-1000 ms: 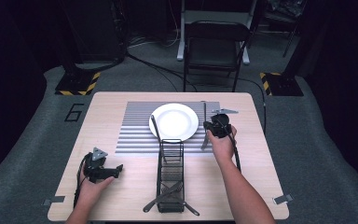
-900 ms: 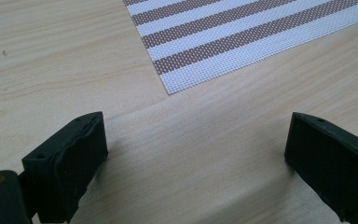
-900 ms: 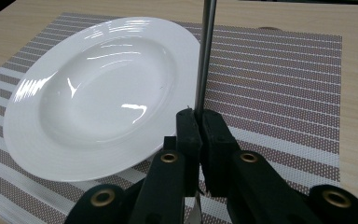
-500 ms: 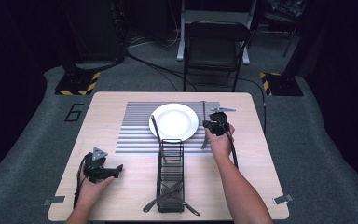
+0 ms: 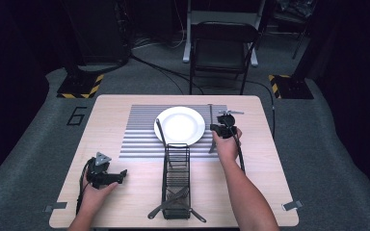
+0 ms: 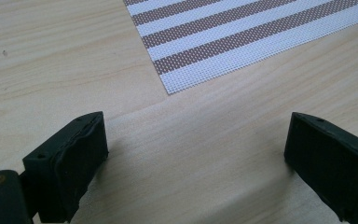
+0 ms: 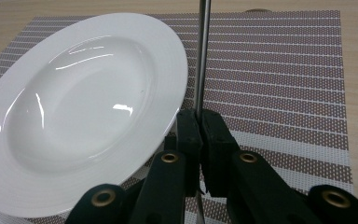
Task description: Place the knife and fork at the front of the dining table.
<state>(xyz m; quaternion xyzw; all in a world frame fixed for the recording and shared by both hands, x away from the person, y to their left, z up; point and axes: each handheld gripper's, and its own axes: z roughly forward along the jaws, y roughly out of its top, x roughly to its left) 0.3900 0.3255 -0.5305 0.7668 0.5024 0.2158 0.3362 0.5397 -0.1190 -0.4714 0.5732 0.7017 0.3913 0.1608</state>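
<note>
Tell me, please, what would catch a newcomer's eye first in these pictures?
Probably the white plate, gleaming at the middle of the striped placemat. Just to its right, the right gripper is clamped on a thin metal utensil handle lying on the mat. Nearer the person stands a black wire rack, while the left gripper rests open over bare wood.

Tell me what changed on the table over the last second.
Hardly anything. The right gripper stays shut on the thin metal utensil beside the white plate, at most nudged a little. The left gripper stays open over bare table; the rack hasn't moved.
</note>
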